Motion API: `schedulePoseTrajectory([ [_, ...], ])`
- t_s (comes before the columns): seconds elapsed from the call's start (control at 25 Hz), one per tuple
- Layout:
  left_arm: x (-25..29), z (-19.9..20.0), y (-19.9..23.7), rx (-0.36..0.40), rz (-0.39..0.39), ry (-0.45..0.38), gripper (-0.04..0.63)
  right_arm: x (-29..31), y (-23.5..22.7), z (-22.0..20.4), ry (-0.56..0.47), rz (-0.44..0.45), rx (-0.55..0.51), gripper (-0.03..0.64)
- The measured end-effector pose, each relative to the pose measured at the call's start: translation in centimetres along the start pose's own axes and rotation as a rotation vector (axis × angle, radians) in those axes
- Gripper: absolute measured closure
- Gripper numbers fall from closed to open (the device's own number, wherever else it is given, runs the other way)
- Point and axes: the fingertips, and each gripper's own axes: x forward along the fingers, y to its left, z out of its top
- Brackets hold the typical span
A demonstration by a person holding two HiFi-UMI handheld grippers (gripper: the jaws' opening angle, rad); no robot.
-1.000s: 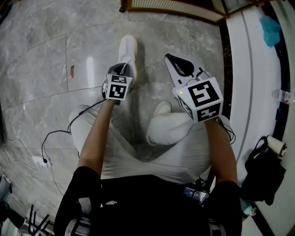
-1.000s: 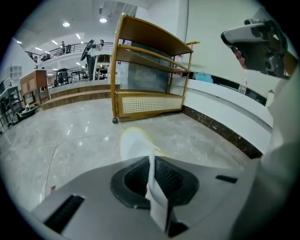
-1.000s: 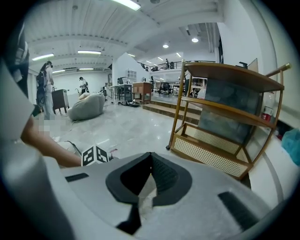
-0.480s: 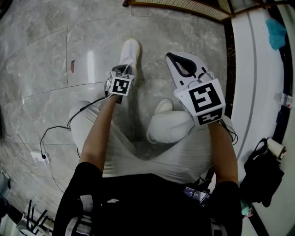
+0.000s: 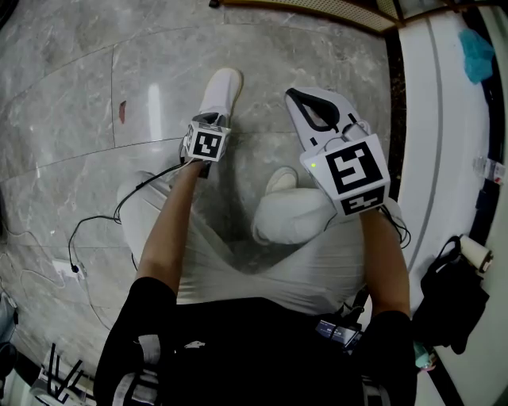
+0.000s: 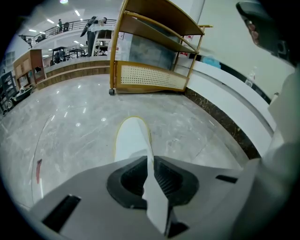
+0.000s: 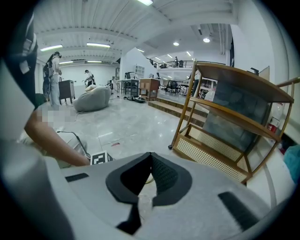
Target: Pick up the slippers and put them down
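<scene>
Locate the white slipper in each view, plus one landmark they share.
Head view: slipper at upper centre, toe pointing up the picture.
Left gripper view: slipper at centre, its edge pinched between the jaws.
Right gripper view: not clearly in it; only a pale sliver shows in the gap behind the jaws.
Shared landmark: wooden shelf rack.
</scene>
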Motion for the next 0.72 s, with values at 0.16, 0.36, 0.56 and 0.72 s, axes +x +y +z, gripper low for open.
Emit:
schedulePoseTrajectory([
  [0.16,0.1,0.0,0.1,0.007,0.003,0.0,0.578,-0.1,0.1,0.0,0.0,-0.001,-0.005,0.618],
  [0.36,-0.1,0.0,-0.2,0.02,0.009,0.009,0.578,-0.1,-0.1,-0.2,0.004,-0.006,-0.012,0.618],
  [0.56,-0.7,0.4,0.1,0.02,0.026,-0.003,0.578,-0.2,-0.1,-0.1,-0.001,-0.005,-0.009,0.618],
  [0.72,-1.9,1.6,0.3,0.004,0.024,-0.047,0.58,-0.3,-0.2,0.0,-0.004,-0.001,0.006,0.618],
])
